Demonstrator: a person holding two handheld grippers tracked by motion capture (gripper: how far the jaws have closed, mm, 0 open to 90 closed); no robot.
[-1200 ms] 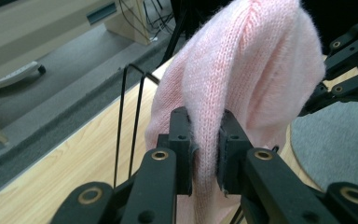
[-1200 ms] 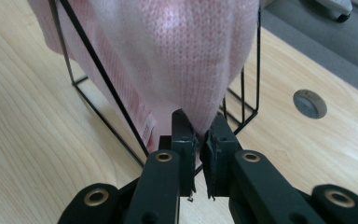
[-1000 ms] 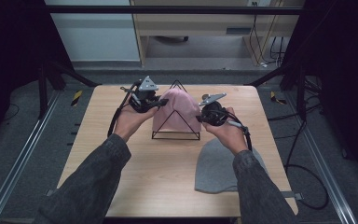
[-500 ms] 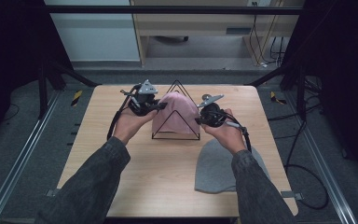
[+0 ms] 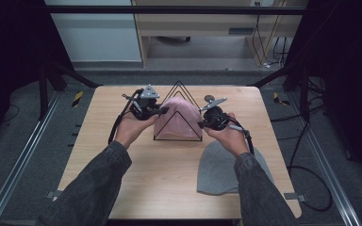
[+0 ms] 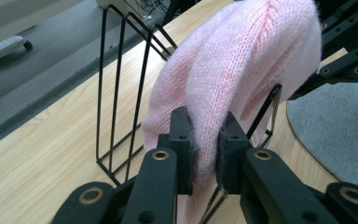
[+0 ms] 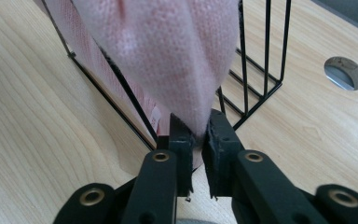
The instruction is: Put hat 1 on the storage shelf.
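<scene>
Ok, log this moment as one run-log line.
left gripper: shut on pink beanie | right gripper: same | wire rack: under beanie

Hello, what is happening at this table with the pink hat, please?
A person holds a gripper in each hand. The left gripper and the right gripper each pinch one side of a pink knit hat draped over a black wire rack. A grey hat lies flat on the wooden table.

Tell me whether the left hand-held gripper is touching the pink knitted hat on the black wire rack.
Touching. The left gripper view shows the left hand-held gripper with both pads pressed into a fold of the pink knitted hat.
</scene>
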